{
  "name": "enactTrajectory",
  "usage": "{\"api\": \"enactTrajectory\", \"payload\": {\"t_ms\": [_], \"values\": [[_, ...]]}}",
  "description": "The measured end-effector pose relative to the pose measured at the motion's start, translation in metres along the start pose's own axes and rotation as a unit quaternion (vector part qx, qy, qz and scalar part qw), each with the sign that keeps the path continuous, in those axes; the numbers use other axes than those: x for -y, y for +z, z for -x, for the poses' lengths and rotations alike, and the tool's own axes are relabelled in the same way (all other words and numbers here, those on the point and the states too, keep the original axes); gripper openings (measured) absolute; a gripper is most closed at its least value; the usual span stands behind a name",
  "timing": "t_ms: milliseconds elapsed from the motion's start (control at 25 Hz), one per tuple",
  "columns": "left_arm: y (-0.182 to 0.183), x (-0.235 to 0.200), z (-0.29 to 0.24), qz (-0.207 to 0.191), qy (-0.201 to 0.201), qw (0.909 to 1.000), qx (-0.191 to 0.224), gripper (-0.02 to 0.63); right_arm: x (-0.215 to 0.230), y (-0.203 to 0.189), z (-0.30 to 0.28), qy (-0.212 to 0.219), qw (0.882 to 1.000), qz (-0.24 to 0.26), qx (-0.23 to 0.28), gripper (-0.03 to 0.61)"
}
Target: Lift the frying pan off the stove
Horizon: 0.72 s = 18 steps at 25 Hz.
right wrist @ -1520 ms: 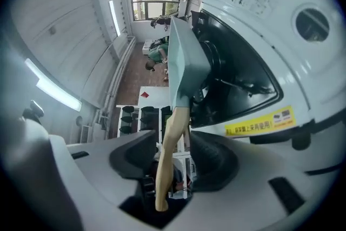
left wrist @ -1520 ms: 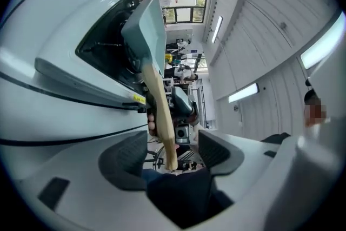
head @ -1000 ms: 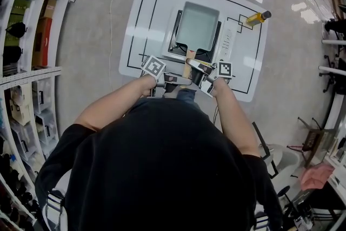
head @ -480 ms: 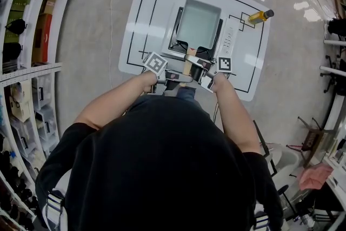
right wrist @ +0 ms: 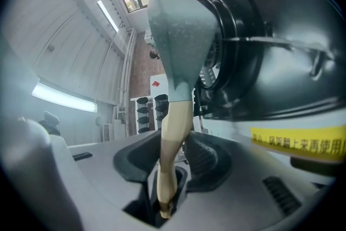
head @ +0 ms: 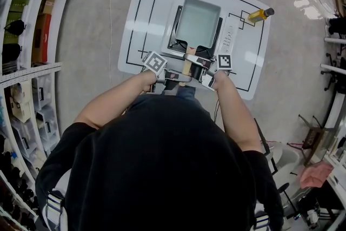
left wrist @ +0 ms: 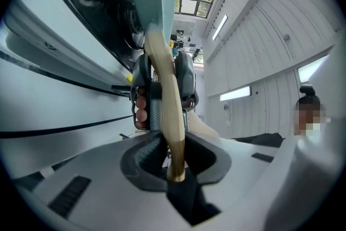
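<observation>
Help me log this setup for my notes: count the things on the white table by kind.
frying pan: 1
stove: 1
bottle: 1
Total: 3

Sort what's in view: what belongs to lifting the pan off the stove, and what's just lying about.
In the job: frying pan, its wooden handle, stove, left claw and right claw, both of which have just been closing on the handle between their jaws.
Lying about: yellow bottle, storage shelves.
</observation>
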<state>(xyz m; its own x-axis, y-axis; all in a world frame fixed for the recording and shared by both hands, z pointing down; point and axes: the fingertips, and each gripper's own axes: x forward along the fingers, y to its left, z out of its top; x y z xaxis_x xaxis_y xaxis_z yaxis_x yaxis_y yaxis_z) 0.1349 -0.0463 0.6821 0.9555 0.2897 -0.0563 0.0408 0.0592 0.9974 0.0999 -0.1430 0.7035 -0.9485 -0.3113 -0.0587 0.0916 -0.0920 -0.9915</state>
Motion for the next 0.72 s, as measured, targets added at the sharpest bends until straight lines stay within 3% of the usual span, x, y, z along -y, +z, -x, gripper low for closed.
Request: {"api": "enactTrajectory", "payload": {"t_ms": [720], "values": [[-0.0036,-0.0037,0.002,-0.026,0.025,0.9992,-0.017,0.086,-0.0028,-0.002,-0.0015,-0.012,1.0,0.017,-0.004,0.129]]}}
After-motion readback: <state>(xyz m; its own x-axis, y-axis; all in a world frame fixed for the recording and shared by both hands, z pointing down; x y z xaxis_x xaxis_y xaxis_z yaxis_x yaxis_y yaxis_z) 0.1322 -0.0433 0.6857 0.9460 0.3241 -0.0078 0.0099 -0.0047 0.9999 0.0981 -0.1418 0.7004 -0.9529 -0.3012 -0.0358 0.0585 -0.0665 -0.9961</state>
